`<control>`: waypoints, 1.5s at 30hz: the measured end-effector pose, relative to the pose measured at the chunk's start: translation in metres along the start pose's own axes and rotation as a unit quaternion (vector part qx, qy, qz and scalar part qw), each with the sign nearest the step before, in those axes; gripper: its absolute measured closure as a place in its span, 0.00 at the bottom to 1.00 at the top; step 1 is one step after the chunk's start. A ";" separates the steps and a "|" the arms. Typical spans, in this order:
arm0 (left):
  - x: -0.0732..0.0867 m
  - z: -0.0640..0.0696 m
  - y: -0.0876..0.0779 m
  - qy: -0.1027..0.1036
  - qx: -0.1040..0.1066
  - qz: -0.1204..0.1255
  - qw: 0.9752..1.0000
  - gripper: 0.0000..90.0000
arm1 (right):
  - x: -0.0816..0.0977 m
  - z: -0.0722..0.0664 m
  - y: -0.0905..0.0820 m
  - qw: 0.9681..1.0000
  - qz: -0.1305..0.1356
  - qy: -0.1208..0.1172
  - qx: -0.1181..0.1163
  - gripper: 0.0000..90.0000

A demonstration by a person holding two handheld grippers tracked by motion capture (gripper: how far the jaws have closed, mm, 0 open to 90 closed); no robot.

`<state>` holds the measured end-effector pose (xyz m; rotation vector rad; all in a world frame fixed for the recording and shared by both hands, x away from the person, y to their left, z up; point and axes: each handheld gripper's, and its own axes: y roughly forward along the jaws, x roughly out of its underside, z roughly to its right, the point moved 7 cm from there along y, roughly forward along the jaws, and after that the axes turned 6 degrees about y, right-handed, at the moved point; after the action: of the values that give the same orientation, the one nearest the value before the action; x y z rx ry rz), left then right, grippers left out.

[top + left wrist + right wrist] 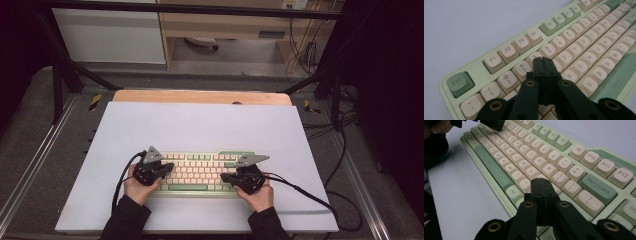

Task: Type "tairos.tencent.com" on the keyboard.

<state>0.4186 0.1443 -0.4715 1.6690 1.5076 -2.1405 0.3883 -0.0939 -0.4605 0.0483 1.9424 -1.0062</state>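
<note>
Both my grippers are closed tight: left gripper (pixel 543 60) tip over the keyboard's (pixel 200 172) number row, right gripper (pixel 541 180) near its punctuation keys, long axis running between them.
</note>
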 end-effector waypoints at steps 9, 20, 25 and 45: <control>0.001 0.002 0.002 0.003 0.002 0.002 1.000 1.00 | 0.000 0.000 0.000 1.000 0.000 -0.001 0.000 1.00; 0.000 0.003 0.001 0.005 0.008 0.004 1.000 1.00 | 0.000 0.000 0.000 1.000 0.001 -0.002 0.000 1.00; 0.000 0.006 -0.003 0.008 0.011 0.005 1.000 1.00 | -0.001 0.000 -0.001 1.000 0.003 -0.001 0.001 1.00; 0.010 0.001 -0.027 0.001 0.010 0.014 1.000 1.00 | -0.002 -0.002 -0.002 1.000 0.008 0.004 -0.002 1.00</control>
<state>0.3981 0.1629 -0.4616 1.6885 1.4595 -2.1476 0.3875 -0.0932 -0.4569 0.0646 1.9478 -0.9926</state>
